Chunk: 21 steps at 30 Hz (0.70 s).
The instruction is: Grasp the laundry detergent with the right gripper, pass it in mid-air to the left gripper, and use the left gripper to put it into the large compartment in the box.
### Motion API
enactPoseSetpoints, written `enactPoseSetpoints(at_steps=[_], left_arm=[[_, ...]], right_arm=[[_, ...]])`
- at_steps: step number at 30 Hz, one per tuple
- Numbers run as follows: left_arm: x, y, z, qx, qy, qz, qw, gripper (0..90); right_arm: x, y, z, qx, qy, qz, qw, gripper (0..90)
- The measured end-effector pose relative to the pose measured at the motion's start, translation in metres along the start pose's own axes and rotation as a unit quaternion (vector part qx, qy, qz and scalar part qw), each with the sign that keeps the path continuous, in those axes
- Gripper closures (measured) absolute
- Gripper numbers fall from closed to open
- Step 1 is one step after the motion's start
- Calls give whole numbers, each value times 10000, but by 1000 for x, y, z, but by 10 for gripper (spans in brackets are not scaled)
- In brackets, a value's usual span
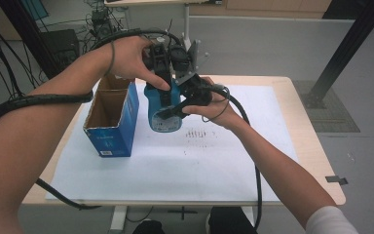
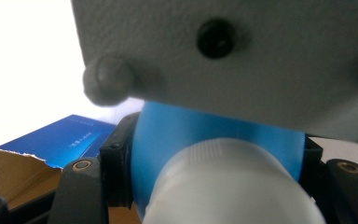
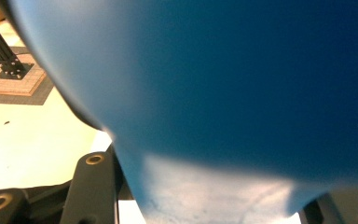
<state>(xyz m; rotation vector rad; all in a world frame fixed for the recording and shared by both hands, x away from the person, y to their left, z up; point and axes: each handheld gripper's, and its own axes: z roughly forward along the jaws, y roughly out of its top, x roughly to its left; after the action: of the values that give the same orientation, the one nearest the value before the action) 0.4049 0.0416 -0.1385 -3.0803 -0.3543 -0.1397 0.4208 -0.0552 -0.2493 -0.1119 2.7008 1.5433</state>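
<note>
high view: a blue bottle [image 1: 164, 114] is held above the white sheet [image 1: 214, 161] on the table [image 1: 307, 141], just right of the open blue box [image 1: 111, 119]. the left gripper [image 1: 168, 80] comes down on the bottle's top; the right gripper [image 1: 175, 111] comes in from the side at its lower body. judgement: two holds at two heights serve to steady the body while the top is worked — likely twisting the cap, or lifting the bottle clear of the box. the bottle appears apart from the box; whether its base touches the sheet cannot be told.

left gripper view: the black jaws stand either side of the bottle [image 2: 214, 135], its white cap [image 2: 228, 186] nearest the lens. the pads press the blue neck region — clamped on it, no gap seen. a grey plate [image 2: 242, 56] of the other gripper sits close above. the box [image 2: 51, 144] lies to the left behind, flap torn.

right gripper view: the bottle [image 3: 242, 93] fills the space between the jaws, close and blurred. the left jaw lies against the blue wall; the jaws are closed on the body, as far as the bottle allows. table [image 3: 32, 140] below left.
</note>
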Motion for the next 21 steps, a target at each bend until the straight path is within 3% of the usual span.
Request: enactPoseSetpoints(at_steps=[21], left_arm=[[0,3,1,5,49,18,10000,367]], right_arm=[[-1,-1,-1,20,-18,25,10000,432]])
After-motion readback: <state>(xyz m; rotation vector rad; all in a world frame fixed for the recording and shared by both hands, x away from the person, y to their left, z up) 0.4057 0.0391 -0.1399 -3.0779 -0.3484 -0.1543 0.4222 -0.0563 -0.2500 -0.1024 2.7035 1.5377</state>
